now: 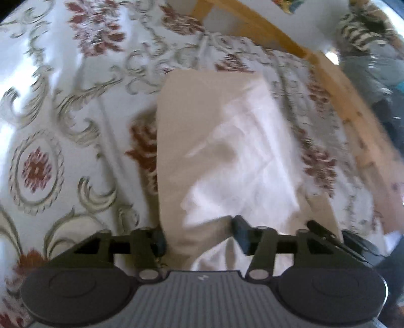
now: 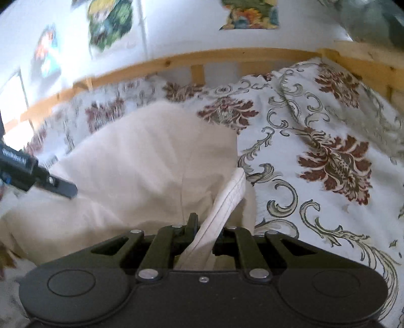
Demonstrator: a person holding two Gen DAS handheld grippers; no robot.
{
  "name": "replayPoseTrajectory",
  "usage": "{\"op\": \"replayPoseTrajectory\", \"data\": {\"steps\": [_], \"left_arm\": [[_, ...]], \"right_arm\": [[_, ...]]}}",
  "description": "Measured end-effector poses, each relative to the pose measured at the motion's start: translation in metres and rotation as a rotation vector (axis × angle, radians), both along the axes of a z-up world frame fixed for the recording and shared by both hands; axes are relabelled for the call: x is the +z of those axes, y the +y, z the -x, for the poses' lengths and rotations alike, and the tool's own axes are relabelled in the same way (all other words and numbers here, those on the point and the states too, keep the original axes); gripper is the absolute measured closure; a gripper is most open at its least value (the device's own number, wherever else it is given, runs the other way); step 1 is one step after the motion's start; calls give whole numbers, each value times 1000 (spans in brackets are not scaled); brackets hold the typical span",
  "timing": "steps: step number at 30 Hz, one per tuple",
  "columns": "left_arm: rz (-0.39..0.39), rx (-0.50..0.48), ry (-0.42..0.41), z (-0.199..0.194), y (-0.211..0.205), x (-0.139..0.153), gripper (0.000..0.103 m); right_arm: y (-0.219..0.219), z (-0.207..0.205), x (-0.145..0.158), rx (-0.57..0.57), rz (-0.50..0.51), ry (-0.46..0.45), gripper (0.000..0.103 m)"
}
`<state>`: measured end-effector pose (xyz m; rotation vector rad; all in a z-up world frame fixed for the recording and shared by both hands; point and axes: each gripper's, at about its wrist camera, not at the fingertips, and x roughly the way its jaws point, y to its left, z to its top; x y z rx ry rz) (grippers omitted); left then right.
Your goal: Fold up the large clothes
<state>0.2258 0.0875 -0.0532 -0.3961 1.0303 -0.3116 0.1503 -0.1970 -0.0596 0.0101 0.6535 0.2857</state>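
We see a big cream cloth (image 1: 222,141) lying on a bed. In the left wrist view it spreads from the middle of the picture down to 6 o'clock, right in front of our left gripper (image 1: 199,236). That gripper's two fingers stand wide apart, and a fold of the cloth hangs down between them. The cloth touches the finger at 7 o'clock, but the fingers do not pinch it.

In the right wrist view the cloth (image 2: 141,156) fills the side from 9 o'clock to the middle. A stitched edge of it runs down to 6 o'clock and goes straight into our right gripper (image 2: 204,229). Those fingers sit close together with the edge squeezed between them.

Under the cloth is a white bedspread (image 2: 315,156) with dark red flowers and grey-green swirls. It spreads out toward 3 o'clock. A wooden bed frame (image 2: 227,56) runs along the top near 12 o'clock. Above it is a white wall with bright stickers (image 2: 111,22). At 9 o'clock in this view we see the tip of the left gripper (image 2: 60,186) resting near the cloth.
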Motion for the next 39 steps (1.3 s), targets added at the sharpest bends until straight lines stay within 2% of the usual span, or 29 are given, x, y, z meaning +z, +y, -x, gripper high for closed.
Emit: {"op": "replayPoseTrajectory", "data": {"steps": [1,4,6,8,9,11,15,17,21,23,25,27,30,32,35,39], "left_arm": [[-6,17,-26,4,-5,-3,32],[-75,16,-86,16,-22,-8,19],[-109,8,-112,22,-28,-6,19],[-112,7,-116,27,-29,-6,17],[-113,5,-118,29,-29,-7,16],[-112,4,-125,32,-26,-8,16],[-111,15,-116,30,-30,-11,14],[-116,15,-112,28,-30,-11,13],[-110,23,-107,28,-27,-15,11],[-109,21,-109,27,-25,-18,10],[-98,27,-101,26,-24,-22,8],[-104,27,-102,25,-25,-25,7],[-154,18,-131,25,-34,-27,5],[-165,12,-134,25,-36,-27,4],[-158,17,-130,28,-34,-26,3],[-155,27,-133,30,-33,-25,4]], "right_arm": [[-1,0,-3,6,6,-5,86],[-16,2,-4,4,-44,-66,64],[-26,6,8,-21,-63,-155,39],[-28,6,23,-47,-24,-251,26],[-24,2,34,-61,9,-308,24],[-13,-15,53,-43,16,-354,24],[31,-75,75,109,-32,-327,24],[54,-102,73,196,-74,-286,29],[97,-133,44,286,36,-200,40],[101,-138,24,290,66,-190,40],[98,-143,7,273,29,-160,38],[93,-149,-11,247,-12,-145,32],[84,-159,-32,201,-98,-102,20],[84,-159,-32,203,-115,-92,19],[79,-150,-16,195,-109,-83,20],[61,-116,11,171,-14,-108,20]]}}
